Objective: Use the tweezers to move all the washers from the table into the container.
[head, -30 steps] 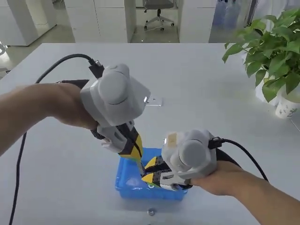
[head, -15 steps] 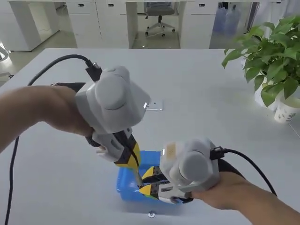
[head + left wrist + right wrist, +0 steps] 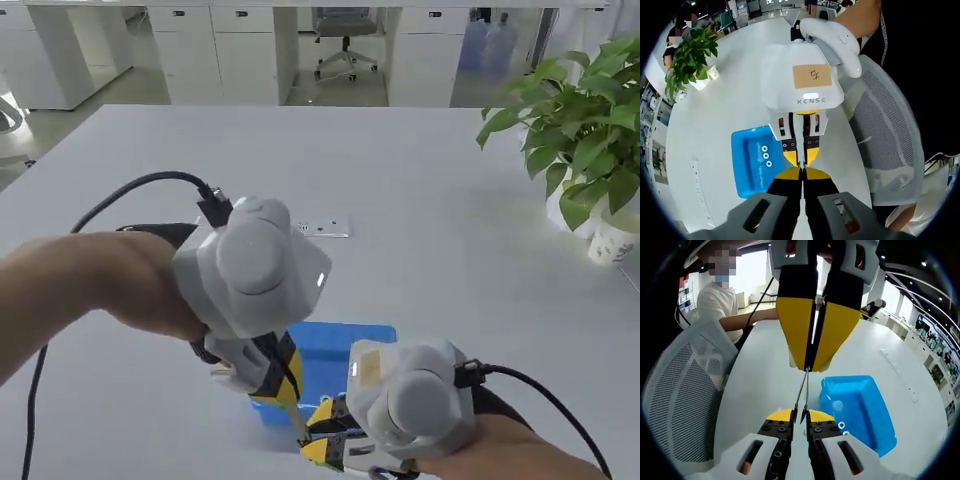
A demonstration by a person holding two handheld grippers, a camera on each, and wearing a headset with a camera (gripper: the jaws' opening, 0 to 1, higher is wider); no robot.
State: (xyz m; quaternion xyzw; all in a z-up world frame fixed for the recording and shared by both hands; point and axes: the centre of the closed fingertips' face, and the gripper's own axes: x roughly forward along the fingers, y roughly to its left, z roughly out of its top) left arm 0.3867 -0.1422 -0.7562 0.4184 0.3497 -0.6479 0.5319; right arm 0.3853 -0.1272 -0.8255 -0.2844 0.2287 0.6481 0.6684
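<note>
Right gripper view: the left gripper (image 3: 810, 367) clamps thin metal tweezers (image 3: 805, 390), tips between the near-shut jaws of the right gripper (image 3: 800, 416), pinch unclear; three small metal washers (image 3: 842, 426) lie in the blue rectangular plastic container (image 3: 860, 410) near the front edge of the white surface (image 3: 450, 200); squeeze gently, tines clear of the container wall; open room lies beyond, toward the far edge.
</note>
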